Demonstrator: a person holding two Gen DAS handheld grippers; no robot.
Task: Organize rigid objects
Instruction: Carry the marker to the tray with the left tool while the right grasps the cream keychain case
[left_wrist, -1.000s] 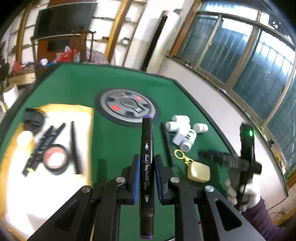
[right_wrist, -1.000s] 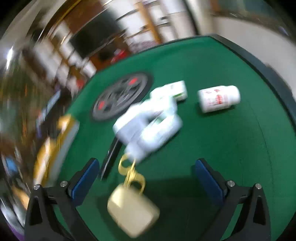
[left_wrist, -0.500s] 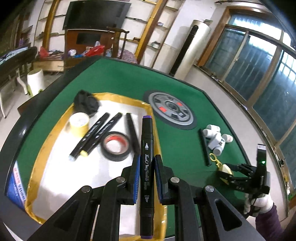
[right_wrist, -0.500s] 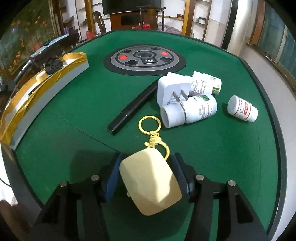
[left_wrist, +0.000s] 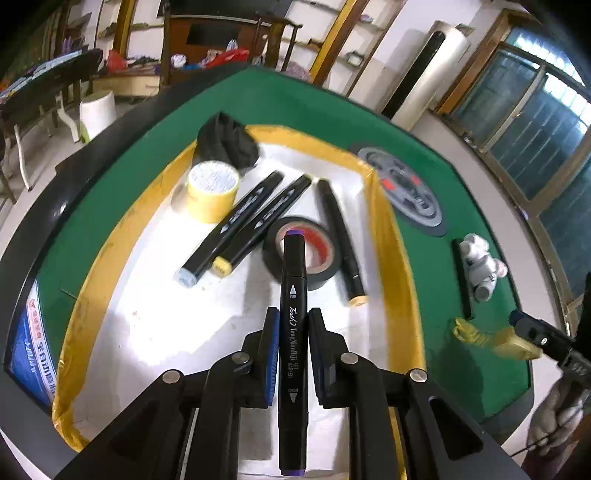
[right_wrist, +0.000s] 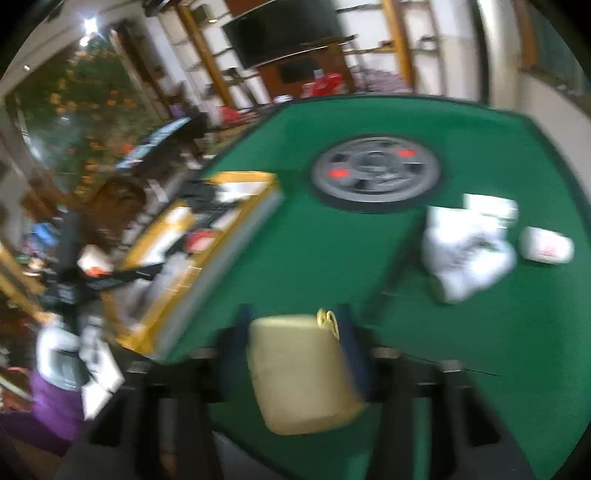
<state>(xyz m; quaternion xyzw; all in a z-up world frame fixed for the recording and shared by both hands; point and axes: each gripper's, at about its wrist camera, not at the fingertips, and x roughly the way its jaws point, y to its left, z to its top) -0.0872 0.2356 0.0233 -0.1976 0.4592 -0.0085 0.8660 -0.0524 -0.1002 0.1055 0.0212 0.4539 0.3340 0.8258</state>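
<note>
The left hand-held gripper (left_wrist: 292, 347) clamps a purple-capped marker (left_wrist: 293, 332) upright over the yellow-rimmed tray (left_wrist: 384, 236), where three markers and tape rolls lie ahead, likely its destination. The right hand-held gripper (right_wrist: 295, 354), jaws just closed, holds a cream keychain case (right_wrist: 299, 373) above the green worktop (right_wrist: 480, 332), tray to its left.

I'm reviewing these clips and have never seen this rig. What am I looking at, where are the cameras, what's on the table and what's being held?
There is no robot: a person holds a two-finger tool in each hand, and each tool carries a fisheye camera looking along its fingers. The left tool is shut on a black marker above a white tray with a yellow rim that holds three more markers, a black tape roll and a yellow tape roll. The right view is blurred; the right tool, whose jaws have just been closing, grips a beige keychain case over the green table. White bottles lie on the felt.
</note>
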